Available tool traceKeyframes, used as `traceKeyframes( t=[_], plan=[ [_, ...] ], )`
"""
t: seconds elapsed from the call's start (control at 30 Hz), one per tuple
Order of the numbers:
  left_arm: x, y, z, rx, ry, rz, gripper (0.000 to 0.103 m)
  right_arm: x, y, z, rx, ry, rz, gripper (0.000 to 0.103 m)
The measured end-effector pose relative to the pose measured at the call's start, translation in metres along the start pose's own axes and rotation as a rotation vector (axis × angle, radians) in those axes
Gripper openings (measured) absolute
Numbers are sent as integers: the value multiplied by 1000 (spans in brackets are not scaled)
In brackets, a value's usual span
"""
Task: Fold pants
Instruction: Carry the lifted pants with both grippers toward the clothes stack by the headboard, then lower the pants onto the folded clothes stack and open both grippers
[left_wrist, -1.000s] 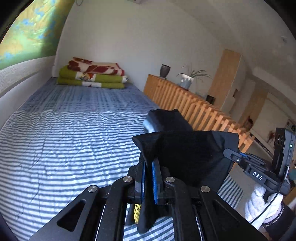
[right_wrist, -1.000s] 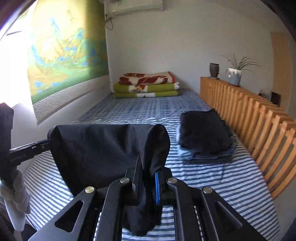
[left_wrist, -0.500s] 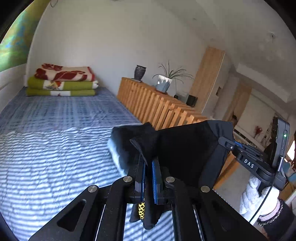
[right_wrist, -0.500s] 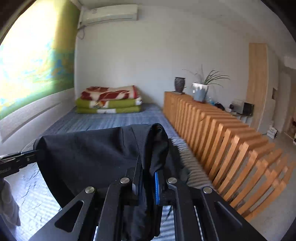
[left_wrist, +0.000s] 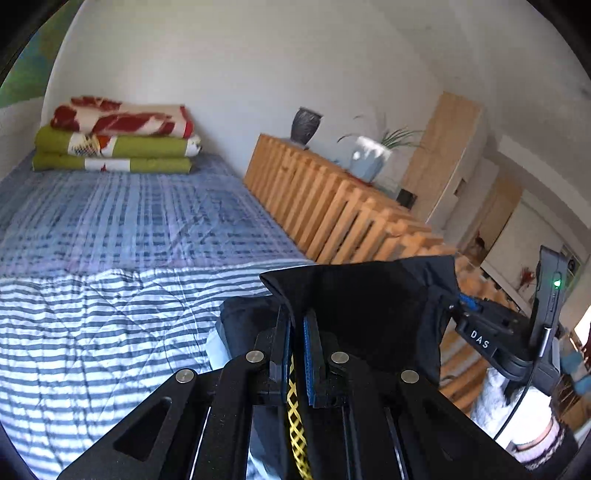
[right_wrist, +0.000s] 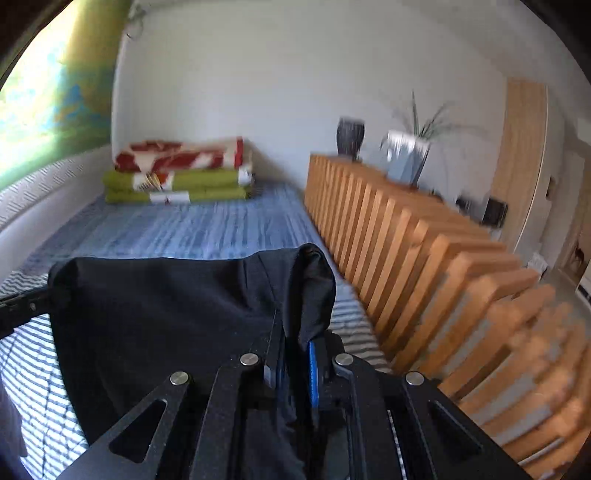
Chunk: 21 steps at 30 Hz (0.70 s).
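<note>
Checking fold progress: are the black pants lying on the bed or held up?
Held up: the black pants hang stretched between the left gripper and right gripper, above the striped bed.

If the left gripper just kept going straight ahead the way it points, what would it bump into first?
Apart from the black pants the left gripper already clamps, probably the folded dark clothes pile on the striped blue-and-white bed just beyond its tips. Depth is unclear, so it might pass over it.

Left tongs (left_wrist: 295, 339) and right tongs (right_wrist: 293, 354) seemingly clamped tight, raised side by side.
</note>
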<state>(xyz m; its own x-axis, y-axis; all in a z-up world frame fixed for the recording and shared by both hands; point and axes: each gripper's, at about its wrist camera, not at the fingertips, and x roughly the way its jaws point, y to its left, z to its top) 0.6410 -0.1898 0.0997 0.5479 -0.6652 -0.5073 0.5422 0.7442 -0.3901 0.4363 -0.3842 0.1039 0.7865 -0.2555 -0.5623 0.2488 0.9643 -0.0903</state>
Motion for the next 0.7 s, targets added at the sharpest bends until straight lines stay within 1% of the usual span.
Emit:
traceKeyframes(
  t=[0.03,0.1,0.17,0.2,0.27,0.3,0.33,0.37,0.4,0.47,0.5,0.57,0.6,0.63,0.7],
  plan=[
    [22,11,0,-9,12,11,6,16,-2,-2,6,21,3,9],
    [51,25,1,-23,39,16,6,49,-5,-5,14,55,-7,9],
    [72,39,-2,-31,46,38,6,75,-4,-9,7,85,-28,9],
    [88,48,-3,-46,67,39,5,86,-4,-10,7,100,-39,9],
    [104,65,-12,-72,86,65,5,105,-5,-13,16,127,-59,10],
    [113,72,-13,-91,106,71,6,115,-5,-15,8,160,-70,12],
    [118,79,-16,-109,124,75,9,123,-6,-16,4,189,-80,17],
    [124,90,-20,-147,159,87,20,127,-8,-16,8,218,-79,25],
    [123,96,-22,-174,157,84,22,130,-15,-14,34,234,-82,31],
    [113,98,-29,-162,134,79,22,122,-26,-10,91,230,-55,34],
    [108,96,-31,-151,128,79,22,115,-35,-6,128,222,-39,38],
    [93,88,-39,-145,125,45,22,100,-50,-2,185,203,-51,44],
    [83,81,-43,-134,117,30,22,88,-55,-2,203,180,-65,44],
    [75,72,-48,-119,110,19,22,80,-57,-2,210,165,-58,44],
    [57,56,-61,-96,119,-27,22,50,-58,-13,231,142,10,44]
  ],
)
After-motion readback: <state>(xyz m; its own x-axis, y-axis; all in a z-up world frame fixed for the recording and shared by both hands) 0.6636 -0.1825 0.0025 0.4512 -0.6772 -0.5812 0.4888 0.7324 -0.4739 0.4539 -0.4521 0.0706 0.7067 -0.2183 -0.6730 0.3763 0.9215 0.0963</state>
